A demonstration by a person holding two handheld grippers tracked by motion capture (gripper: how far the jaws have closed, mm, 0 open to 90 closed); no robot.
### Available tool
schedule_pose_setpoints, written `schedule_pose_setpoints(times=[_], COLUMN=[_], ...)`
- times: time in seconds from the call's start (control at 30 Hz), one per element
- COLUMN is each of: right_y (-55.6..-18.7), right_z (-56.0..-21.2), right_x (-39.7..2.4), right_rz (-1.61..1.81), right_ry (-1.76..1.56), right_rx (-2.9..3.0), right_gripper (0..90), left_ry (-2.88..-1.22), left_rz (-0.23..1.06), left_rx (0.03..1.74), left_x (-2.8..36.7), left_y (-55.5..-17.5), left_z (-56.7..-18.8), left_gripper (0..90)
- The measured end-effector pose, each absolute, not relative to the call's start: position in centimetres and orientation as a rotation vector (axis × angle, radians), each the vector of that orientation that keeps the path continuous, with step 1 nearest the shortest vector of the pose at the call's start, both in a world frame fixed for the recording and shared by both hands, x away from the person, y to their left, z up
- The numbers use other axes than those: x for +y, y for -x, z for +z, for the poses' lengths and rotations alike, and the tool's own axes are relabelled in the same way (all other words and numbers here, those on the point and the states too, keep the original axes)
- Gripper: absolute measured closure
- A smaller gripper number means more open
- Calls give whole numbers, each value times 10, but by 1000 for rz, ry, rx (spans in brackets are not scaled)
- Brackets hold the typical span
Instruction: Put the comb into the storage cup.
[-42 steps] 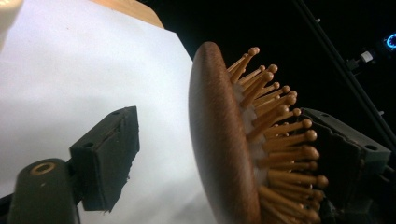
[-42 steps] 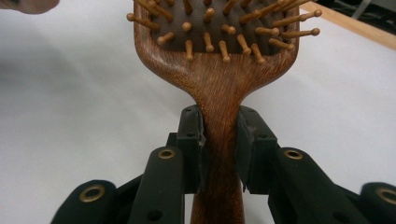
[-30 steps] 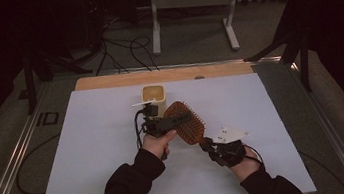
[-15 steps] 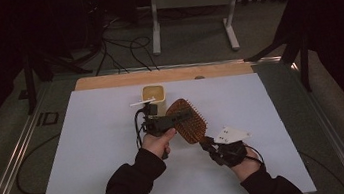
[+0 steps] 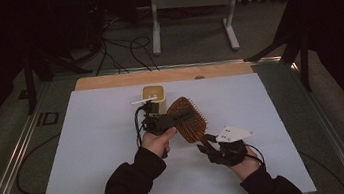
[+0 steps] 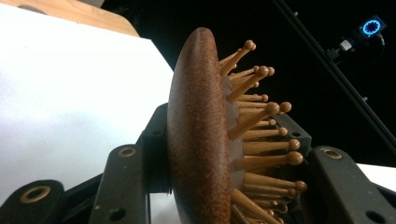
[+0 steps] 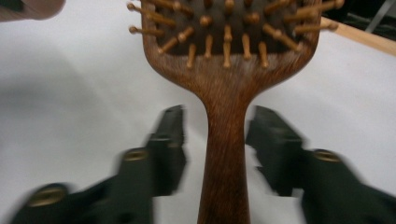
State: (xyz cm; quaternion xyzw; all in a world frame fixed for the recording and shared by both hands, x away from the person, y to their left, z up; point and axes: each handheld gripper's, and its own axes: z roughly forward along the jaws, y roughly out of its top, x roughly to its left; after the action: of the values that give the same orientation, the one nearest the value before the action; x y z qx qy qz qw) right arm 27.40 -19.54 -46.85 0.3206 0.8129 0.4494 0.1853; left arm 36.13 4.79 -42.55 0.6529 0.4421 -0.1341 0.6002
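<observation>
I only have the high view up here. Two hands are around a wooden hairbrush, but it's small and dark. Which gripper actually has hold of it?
Observer: The left gripper does: its jaws are clamped across the head of the hairbrush, one on the smooth back, one on the bristle side.
Operator: And the other one?
Observer: The right gripper has just been opening; its jaws stand apart on both sides of the handle, with gaps showing.
Operator: Is the brush flat on the table?
Observer: No, the left gripper view shows it on edge.

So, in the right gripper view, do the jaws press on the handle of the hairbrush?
No, the right gripper has its jaws apart, with a gap on each side of the hairbrush handle between them.
</observation>
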Motion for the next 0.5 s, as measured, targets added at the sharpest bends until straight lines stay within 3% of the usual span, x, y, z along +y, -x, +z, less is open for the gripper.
schedule_pose_setpoints(times=[0.03, 0.1, 0.23, 0.27, 0.33, 0.4, 0.5], right_y=[-274, -275, -275, -275, -275, -276, -275], right_z=[-468, -469, -469, -469, -469, -469, -469], right_x=[-195, -196, -196, -197, -198, -199, -200], right_rz=[1266, 1263, 1268, 1285, 1302, 1325, 1348], right_ry=[-903, -921, -922, -929, -929, -920, -933], right_rx=[2291, 2297, 2292, 2287, 2284, 2305, 2314], right_gripper=[477, 379, 343, 286, 267, 160, 137], left_ry=[-1513, -1531, -1539, -1544, -1547, -1556, -1571], left_rz=[-311, -288, -281, -278, -273, -264, -241], left_rx=[1025, 1011, 999, 985, 982, 968, 956], left_x=[48, 48, 48, 49, 49, 50, 51], left_y=[-361, -360, -359, -359, -359, -359, -358], left_z=[-426, -421, -418, -415, -413, -409, -404], left_gripper=[528, 527, 527, 527, 526, 526, 527])
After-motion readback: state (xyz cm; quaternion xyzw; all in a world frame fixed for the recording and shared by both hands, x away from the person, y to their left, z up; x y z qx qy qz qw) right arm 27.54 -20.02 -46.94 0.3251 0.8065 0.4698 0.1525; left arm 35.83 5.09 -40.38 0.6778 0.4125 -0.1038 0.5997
